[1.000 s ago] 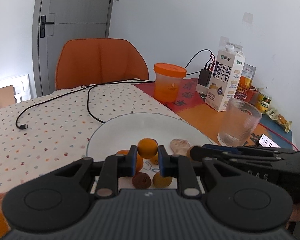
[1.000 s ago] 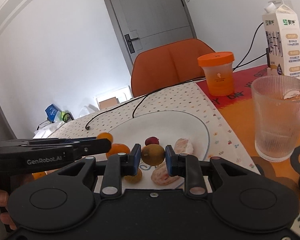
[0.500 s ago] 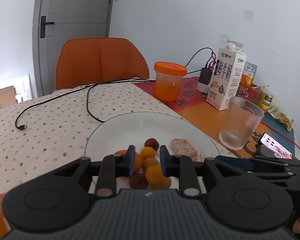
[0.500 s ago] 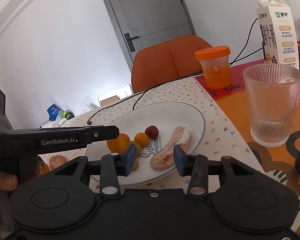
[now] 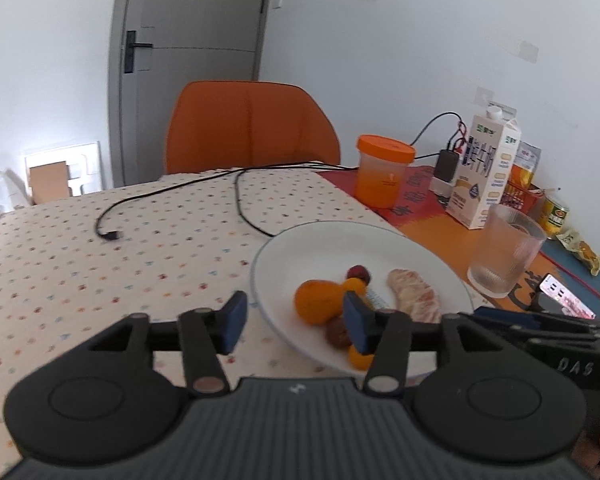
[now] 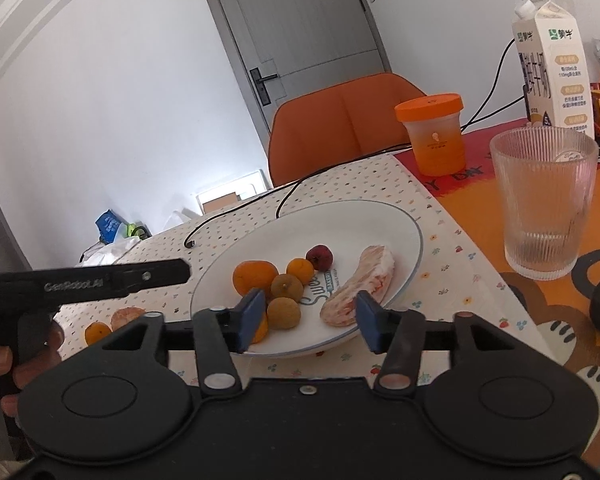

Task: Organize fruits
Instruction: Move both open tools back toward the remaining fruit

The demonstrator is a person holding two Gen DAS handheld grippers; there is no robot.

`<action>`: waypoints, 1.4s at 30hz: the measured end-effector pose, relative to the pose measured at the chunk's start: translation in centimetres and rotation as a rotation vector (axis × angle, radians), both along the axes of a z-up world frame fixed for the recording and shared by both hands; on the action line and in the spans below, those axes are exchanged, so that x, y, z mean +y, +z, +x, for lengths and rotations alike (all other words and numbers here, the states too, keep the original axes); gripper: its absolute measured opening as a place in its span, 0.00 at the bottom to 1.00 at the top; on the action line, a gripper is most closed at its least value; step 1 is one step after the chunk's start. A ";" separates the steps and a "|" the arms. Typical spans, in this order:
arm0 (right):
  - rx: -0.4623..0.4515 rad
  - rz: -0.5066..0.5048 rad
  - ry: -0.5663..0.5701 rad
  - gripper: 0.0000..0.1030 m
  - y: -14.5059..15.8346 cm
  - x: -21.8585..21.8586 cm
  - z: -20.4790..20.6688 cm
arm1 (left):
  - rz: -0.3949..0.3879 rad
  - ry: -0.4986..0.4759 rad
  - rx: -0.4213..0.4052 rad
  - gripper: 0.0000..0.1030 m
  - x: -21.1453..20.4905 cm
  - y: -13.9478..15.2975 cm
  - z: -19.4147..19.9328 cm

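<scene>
Both my grippers are opening, nothing pinched: left gripper (image 5: 292,322) empty over the tablecloth at the near-left rim of the plate (image 6: 404,228); right gripper (image 6: 311,322) spread at the near rim — brown fruits (image 6: 285,312) just ahead of its left pad, peeled segment (image 6: 360,280) ahead of its right pad.

Risks: round fruit sits near the rim; a pad nudge could roll one off; a stray orange fruit (image 6: 97,332) lies on the cloth outside my left pad.

Segment's long axis runs from my right pad away and rightward — lying flat.
</scene>
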State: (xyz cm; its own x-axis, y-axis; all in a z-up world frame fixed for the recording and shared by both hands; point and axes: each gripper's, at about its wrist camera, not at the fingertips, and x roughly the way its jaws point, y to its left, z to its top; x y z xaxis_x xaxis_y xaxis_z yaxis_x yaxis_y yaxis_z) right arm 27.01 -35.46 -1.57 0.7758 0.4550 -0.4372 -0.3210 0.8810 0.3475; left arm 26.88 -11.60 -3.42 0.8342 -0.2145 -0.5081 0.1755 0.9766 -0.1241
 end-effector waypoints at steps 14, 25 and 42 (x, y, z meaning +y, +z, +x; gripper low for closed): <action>-0.031 -0.001 0.012 0.91 1.3 1.9 -2.1 | 0.001 0.063 -0.020 0.91 4.1 0.6 -3.4; -0.034 0.003 0.043 1.00 1.5 4.3 -3.1 | -0.054 0.103 -0.042 0.92 8.2 0.9 -6.0; -0.034 -0.014 0.133 1.00 1.6 8.6 -3.8 | -0.067 0.186 -0.077 0.92 13.1 1.0 -9.4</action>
State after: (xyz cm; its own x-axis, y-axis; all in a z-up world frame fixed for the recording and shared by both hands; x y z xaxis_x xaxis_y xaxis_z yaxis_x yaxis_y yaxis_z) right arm 23.17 -26.90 -0.01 0.7235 0.5490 -0.4186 -0.4467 0.8346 0.3224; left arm 17.49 1.52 -2.39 0.8984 -0.0847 -0.4310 0.0049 0.9831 -0.1829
